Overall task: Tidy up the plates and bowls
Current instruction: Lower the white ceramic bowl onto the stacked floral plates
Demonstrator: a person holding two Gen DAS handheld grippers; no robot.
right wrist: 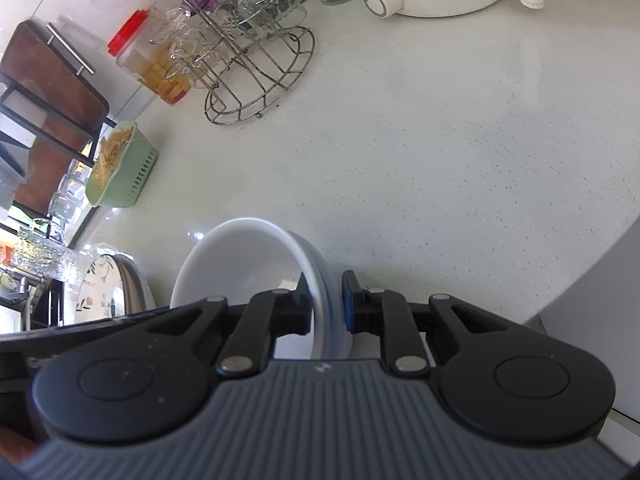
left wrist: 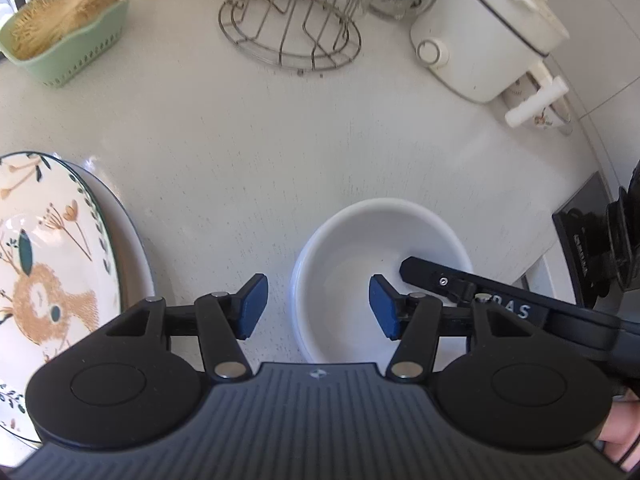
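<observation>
A plain white bowl (left wrist: 360, 240) sits on the pale counter, and it also shows in the right wrist view (right wrist: 240, 264). My right gripper (right wrist: 326, 304) is shut on the bowl's near rim, one finger inside and one outside; its finger (left wrist: 432, 276) reaches into the bowl in the left wrist view. My left gripper (left wrist: 318, 310) is open and empty, just above and left of the bowl. A floral plate (left wrist: 48, 248) lies on a larger plate (left wrist: 128, 240) at the left; it also shows in the right wrist view (right wrist: 100, 288).
A wire glass rack (left wrist: 290, 36) stands at the back, holding glasses in the right wrist view (right wrist: 248, 60). A green basket (left wrist: 68, 28) sits back left. A white electric pot (left wrist: 480, 36) sits back right. A red-lidded jar (right wrist: 156, 68) stands by the rack.
</observation>
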